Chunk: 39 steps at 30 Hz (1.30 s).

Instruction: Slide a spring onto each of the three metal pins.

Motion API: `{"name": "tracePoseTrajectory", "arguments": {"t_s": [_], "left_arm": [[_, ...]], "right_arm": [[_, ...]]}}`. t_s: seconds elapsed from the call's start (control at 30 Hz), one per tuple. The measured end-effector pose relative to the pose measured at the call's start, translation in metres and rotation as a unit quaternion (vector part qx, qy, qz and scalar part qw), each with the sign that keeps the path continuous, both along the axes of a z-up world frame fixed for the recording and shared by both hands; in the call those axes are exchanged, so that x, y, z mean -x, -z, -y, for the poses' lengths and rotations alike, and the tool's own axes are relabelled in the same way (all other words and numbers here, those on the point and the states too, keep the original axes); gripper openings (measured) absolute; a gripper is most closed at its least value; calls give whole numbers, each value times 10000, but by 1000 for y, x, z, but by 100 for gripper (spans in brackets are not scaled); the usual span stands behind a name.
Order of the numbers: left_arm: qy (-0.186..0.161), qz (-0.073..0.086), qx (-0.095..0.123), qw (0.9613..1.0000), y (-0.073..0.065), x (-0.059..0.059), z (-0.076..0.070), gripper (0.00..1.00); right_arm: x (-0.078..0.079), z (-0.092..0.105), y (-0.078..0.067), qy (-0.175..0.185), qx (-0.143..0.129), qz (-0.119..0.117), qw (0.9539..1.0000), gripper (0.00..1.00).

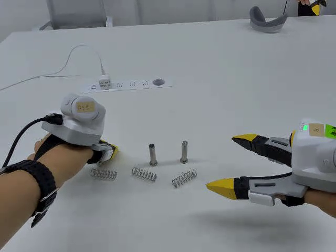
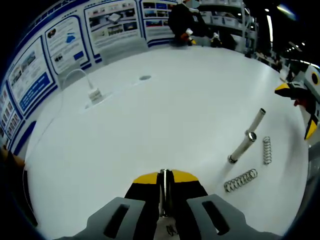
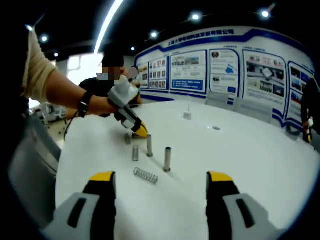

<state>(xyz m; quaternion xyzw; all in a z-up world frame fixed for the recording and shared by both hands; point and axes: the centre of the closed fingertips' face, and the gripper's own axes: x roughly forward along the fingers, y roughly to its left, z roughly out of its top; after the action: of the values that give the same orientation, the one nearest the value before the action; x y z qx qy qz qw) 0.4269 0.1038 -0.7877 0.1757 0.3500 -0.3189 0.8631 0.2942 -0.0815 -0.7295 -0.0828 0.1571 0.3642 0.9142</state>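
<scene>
Two metal pins stand upright on the white table, one [image 1: 153, 155] left of the other [image 1: 184, 151]. Three springs lie in front of them: left [image 1: 103, 174], middle [image 1: 144, 174] and right [image 1: 184, 178]. My left gripper [image 1: 109, 152] rests low on the table just left of the pins. In the left gripper view its jaws [image 2: 163, 176] are shut on a thin metal pin [image 2: 163, 194]. My right gripper [image 1: 231, 163] hovers to the right of the pins with its jaws wide open and nothing between them; in its own view [image 3: 161, 177] the nearest spring [image 3: 145, 175] lies ahead.
A white power strip [image 1: 128, 84] with a plugged-in charger and cable lies behind the pins. A grey curved band [image 1: 268, 20] sits at the table's far right. A chair stands beyond the far edge. Another person works at the far side [image 2: 182, 22].
</scene>
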Motion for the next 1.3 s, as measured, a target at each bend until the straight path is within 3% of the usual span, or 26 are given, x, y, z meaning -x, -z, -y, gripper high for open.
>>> {"name": "tracePoseTrajectory", "arguments": {"t_s": [0.2,0.7,1.3], "left_arm": [[-18,83,159,9998,-13,1,-1,7],[-55,227,470,9986,-35,19,-5,7],[-141,224,580,9980,-38,34,-11,8]], "right_arm": [[0,-2,-1,-27,17,4,10000,75],[2,-10,-6,-107,38,51,9999,75],[5,-14,-7,-207,65,64,9997,75]]}}
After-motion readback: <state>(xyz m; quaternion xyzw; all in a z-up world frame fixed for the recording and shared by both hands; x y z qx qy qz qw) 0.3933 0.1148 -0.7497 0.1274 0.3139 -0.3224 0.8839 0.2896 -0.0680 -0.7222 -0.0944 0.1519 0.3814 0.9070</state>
